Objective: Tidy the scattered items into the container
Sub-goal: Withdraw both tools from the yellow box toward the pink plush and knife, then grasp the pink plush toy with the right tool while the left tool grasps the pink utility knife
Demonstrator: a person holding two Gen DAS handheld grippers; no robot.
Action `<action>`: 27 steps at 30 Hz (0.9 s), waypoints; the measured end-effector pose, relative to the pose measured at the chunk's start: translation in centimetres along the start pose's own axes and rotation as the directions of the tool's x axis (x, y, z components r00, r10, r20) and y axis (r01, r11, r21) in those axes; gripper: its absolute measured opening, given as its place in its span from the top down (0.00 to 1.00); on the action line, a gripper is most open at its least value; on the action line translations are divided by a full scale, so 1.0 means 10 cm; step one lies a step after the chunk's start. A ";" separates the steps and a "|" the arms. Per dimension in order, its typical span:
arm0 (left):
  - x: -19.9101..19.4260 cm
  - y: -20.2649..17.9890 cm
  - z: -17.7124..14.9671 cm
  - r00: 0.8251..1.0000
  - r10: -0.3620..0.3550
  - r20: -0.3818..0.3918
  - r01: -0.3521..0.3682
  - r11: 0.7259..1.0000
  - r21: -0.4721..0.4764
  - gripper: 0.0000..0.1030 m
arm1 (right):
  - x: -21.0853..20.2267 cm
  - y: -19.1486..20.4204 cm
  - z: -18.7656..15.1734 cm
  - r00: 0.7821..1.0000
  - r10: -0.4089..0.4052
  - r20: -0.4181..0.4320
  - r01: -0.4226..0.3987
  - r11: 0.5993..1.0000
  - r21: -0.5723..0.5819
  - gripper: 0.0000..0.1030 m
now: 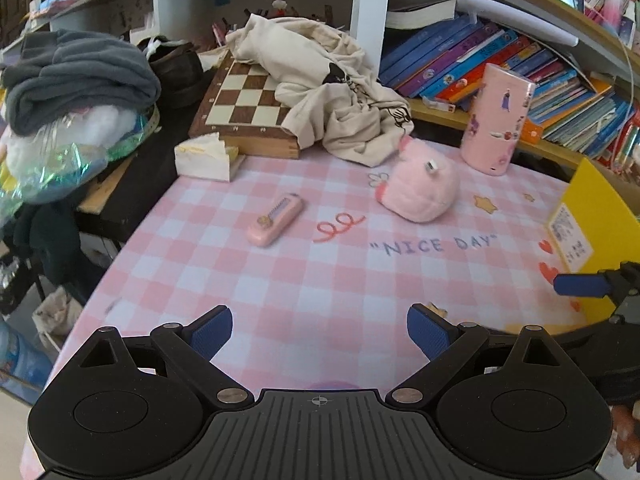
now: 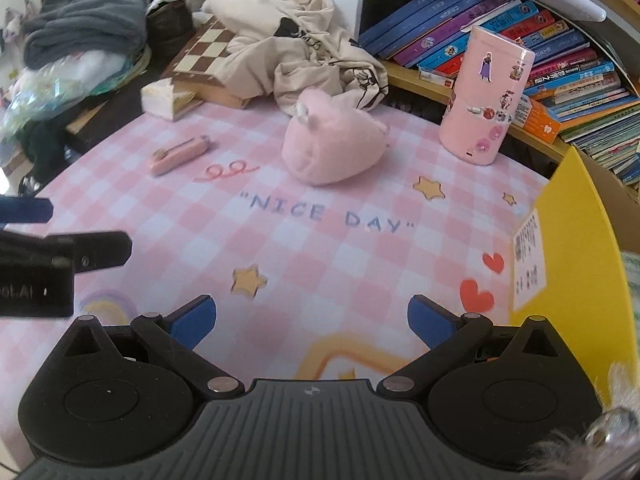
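Pink plush toy (image 1: 420, 188) is lying on the checkered tablecloth (image 1: 320, 272) just above the "NICE DAY" print, with a small pink utility knife (image 1: 275, 220) off to its left and a tall pink sticker-covered canister (image 1: 496, 120) standing to its right. The yellow box (image 1: 600, 216) sits further right of the plush, at the cloth's edge. Left gripper (image 1: 320, 334) and right gripper (image 2: 312, 320) both hover low over the cloth on the near side of the plush, fingers spread wide and holding nothing.
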State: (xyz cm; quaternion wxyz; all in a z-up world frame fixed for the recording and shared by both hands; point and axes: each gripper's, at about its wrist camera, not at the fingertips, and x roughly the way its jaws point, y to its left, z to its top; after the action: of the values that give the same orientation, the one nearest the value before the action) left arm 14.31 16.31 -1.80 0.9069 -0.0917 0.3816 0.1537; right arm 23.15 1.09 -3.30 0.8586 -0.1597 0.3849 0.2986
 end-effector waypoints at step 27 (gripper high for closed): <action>0.89 0.36 0.57 0.997 0.079 -0.004 -0.079 0.996 -0.038 0.08 | 0.95 -0.10 0.85 0.997 -0.018 0.072 0.010 0.995 0.099 0.00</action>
State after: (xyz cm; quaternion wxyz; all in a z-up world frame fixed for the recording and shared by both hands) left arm 22.78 23.16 -4.44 0.8977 -0.0940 0.3830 0.1963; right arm 33.55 8.35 -4.86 0.8809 -0.1089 0.3668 0.2788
